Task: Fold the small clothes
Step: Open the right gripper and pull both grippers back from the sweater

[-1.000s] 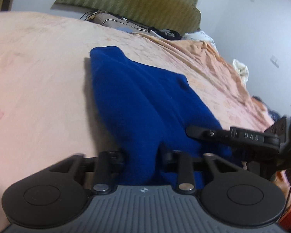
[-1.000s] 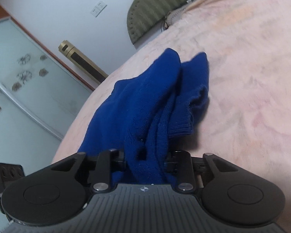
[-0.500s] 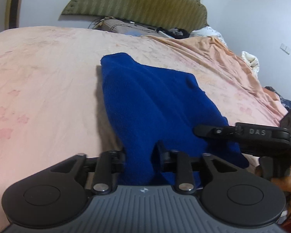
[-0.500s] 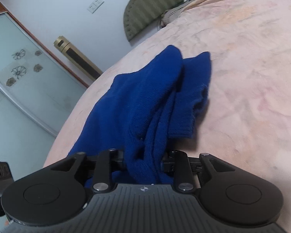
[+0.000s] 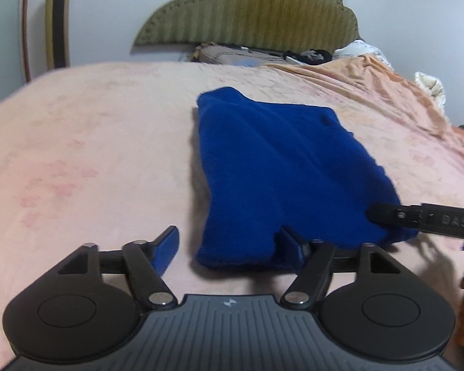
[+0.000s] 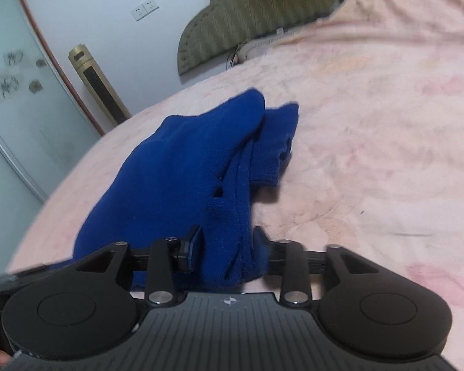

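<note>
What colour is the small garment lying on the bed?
The garment is plain deep blue, seen best in the left wrist view.

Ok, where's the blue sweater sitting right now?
The blue sweater lies on the pink bedspread, right of centre in the left wrist view, its near edge between the open left claw and the right claw.

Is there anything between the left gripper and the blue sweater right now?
Nothing visible. The left gripper is open, and the near edge of the blue sweater already lies between its fingers on the pink bedspread. The right gripper flanks another bunched edge, also unobstructed.
</note>
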### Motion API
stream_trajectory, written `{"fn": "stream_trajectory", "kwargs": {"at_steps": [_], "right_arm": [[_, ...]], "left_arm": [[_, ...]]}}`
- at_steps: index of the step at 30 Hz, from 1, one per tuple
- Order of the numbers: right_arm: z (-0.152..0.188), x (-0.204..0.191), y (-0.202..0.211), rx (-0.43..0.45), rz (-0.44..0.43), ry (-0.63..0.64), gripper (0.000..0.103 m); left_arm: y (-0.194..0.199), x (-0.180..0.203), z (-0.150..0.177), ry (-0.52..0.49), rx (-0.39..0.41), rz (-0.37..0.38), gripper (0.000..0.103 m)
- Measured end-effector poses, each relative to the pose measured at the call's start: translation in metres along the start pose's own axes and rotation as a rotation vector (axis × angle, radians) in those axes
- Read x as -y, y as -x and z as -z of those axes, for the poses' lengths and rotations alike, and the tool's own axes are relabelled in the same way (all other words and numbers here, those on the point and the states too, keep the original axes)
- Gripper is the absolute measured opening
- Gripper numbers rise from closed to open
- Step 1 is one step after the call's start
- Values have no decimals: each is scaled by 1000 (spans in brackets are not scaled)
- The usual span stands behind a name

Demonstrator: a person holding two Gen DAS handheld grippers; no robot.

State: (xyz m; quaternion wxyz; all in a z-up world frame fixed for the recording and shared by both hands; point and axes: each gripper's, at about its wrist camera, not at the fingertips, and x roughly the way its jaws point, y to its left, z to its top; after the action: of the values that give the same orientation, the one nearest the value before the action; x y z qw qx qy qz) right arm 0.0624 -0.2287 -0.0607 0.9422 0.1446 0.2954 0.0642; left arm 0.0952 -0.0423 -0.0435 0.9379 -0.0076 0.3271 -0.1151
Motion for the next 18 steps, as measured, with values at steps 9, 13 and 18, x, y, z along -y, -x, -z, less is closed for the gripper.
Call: {"fn": "stream_trajectory", "kwargs": {"at_steps": [9,13,18], "right_arm": [[8,-8,6,32,97,68,62],[17,-17,13,37,103,84,69],[28,-27,15,20,105,119,76]], "left_arm": [[10,12,10,-33,14,-44,74],[14,14,16,-41,8,-47,75],[18,16,22,-42,9,-62,75]]}}
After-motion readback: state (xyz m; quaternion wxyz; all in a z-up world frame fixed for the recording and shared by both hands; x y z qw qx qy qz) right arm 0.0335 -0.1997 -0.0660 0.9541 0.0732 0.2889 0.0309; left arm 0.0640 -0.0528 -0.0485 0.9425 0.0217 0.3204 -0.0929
